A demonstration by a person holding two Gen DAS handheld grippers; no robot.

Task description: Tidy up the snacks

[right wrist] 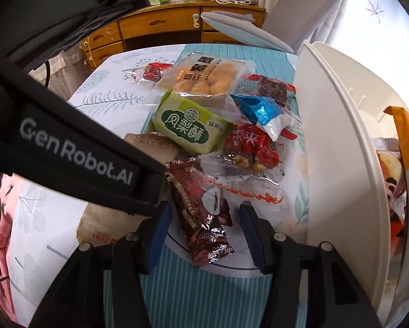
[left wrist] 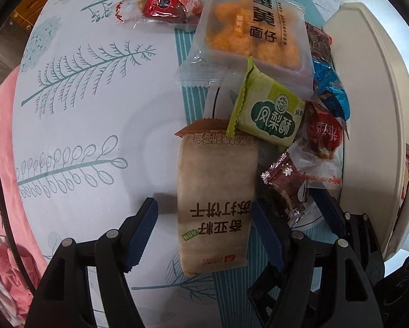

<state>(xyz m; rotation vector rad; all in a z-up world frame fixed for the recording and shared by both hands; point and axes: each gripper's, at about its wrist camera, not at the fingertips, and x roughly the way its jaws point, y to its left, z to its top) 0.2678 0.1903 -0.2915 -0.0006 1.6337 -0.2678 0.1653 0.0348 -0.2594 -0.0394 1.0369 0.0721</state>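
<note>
Tabletop [left wrist: 100, 114] under white leaf-print cloth carries heap of snacks beside white plastic bin [right wrist: 338, 142]. Long beige cracker packet [left wrist: 215, 202] lies flat between left gripper [left wrist: 204, 213] fingers, spread wide, pads not pressing. Frosted pouch of orange puffs [left wrist: 248, 30] at far end; green pastry packet [left wrist: 267, 109] mid-heap. Right gripper [right wrist: 204, 235] fingers parted astride small maroon foil chocolate packet [right wrist: 201, 216], no grip.
</note>
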